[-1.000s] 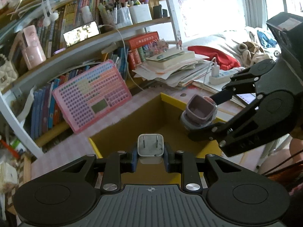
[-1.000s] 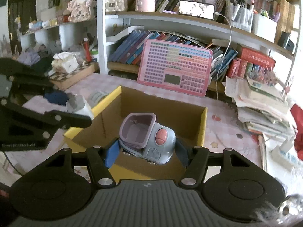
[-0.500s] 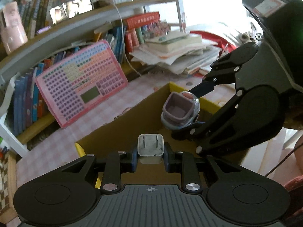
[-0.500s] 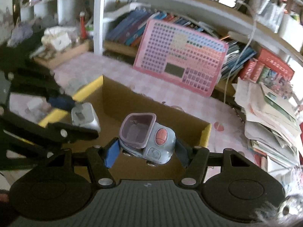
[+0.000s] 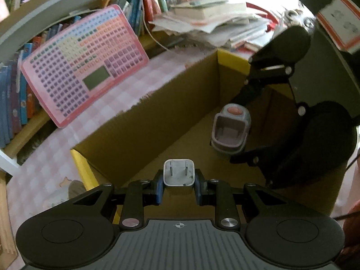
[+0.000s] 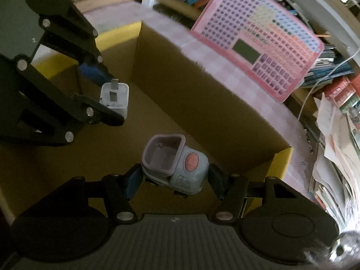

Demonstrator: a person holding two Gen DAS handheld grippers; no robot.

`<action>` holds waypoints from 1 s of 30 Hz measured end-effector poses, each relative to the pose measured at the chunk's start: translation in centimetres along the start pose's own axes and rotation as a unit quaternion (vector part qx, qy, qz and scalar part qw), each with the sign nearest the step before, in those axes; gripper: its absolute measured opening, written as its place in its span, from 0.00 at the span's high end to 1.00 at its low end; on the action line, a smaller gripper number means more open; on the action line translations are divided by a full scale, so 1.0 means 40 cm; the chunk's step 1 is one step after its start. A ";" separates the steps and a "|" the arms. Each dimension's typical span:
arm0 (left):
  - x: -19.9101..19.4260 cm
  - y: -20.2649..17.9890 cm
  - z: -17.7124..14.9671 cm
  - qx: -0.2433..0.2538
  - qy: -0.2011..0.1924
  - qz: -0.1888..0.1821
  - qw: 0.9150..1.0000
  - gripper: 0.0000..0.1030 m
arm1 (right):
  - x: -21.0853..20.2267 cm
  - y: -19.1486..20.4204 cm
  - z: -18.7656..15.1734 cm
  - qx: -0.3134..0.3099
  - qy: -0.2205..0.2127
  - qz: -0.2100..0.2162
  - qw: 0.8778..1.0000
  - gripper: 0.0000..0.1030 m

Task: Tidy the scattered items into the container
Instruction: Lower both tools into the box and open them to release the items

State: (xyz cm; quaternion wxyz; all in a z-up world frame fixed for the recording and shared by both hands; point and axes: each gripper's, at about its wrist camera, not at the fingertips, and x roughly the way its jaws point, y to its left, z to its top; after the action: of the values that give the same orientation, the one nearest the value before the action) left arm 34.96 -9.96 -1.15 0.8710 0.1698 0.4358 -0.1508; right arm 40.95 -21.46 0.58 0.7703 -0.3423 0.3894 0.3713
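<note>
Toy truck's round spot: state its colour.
Coral pink, on the toy truck; clearest in the right wrist view.

Nothing legible is showing in either view. The pink keyboard toy (image 5: 83, 65) is carrying a grid of tiny marked keys and a small greenish screen, all too blurred to read. A white label with a red-orange border (image 5: 339, 29) (on the dark housing at the upper right of the left wrist view) is bearing faint grey marks that are not resolving into characters. The book spines (image 6: 342, 85) are likewise staying unreadable.
</note>
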 end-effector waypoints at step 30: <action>0.006 -0.028 -0.001 -0.006 -0.004 0.027 1.000 0.29 | -0.003 0.004 0.006 -0.002 0.003 -0.002 1.000 0.23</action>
State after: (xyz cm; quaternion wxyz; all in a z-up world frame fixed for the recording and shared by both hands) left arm 34.62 -10.99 -1.57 0.8776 0.1755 0.4282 -0.1251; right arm 40.84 -21.22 0.77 0.7691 -0.3456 0.3906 0.3695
